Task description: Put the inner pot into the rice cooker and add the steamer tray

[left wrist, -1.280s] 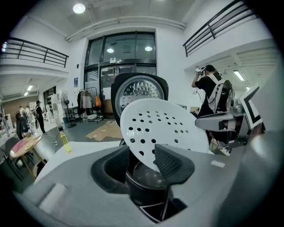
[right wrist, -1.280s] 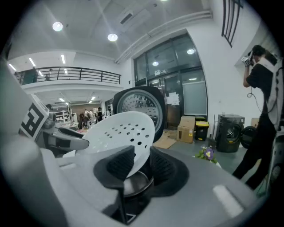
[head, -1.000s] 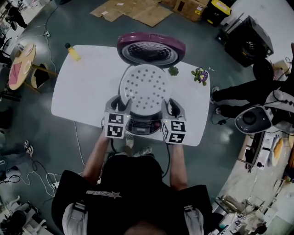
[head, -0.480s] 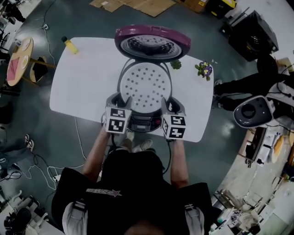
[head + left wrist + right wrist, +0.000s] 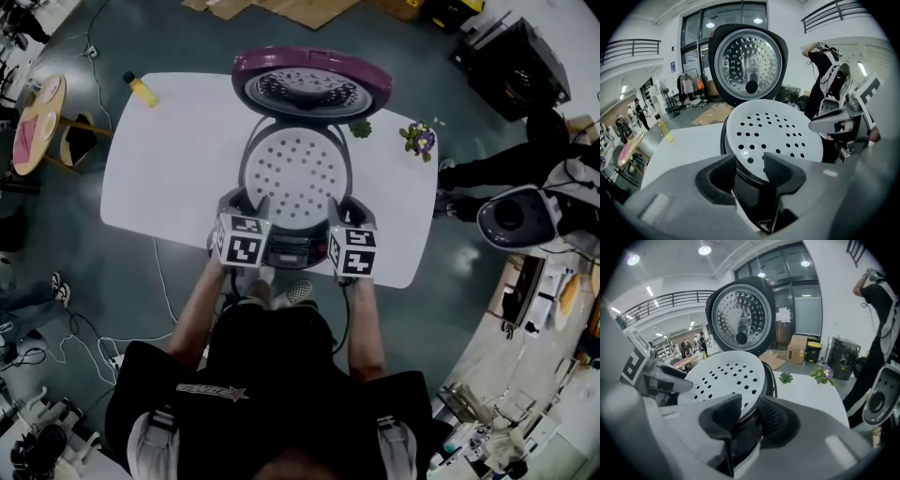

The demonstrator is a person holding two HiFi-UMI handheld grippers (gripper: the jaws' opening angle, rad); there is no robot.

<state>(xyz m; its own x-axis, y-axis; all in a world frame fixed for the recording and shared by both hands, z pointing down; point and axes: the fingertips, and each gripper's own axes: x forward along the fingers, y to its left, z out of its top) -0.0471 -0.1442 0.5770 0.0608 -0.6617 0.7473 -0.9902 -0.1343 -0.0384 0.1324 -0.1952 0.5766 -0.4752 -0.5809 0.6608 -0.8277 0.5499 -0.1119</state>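
The rice cooker (image 5: 292, 251) stands at the table's near edge with its purple lid (image 5: 311, 84) swung up and back. A white perforated steamer tray (image 5: 296, 176) lies level over the cooker's mouth and hides what is inside. My left gripper (image 5: 246, 208) is shut on the tray's near-left rim, and my right gripper (image 5: 345, 212) is shut on the near-right rim. In the left gripper view the tray (image 5: 773, 133) passes between the left gripper's (image 5: 750, 164) pads, below the lid (image 5: 747, 63). The right gripper view shows the tray (image 5: 726, 378) pinched by the right gripper (image 5: 751, 411).
The white table (image 5: 169, 169) carries a yellow bottle (image 5: 142, 89) at its far left corner. A small green plant (image 5: 360, 128) and purple flowers (image 5: 418, 139) stand right of the lid. A person in black (image 5: 525, 169) stands off the table's right side.
Both grippers have come down together with the tray, which now sits lower at the cooker's mouth. The lid has stayed open.
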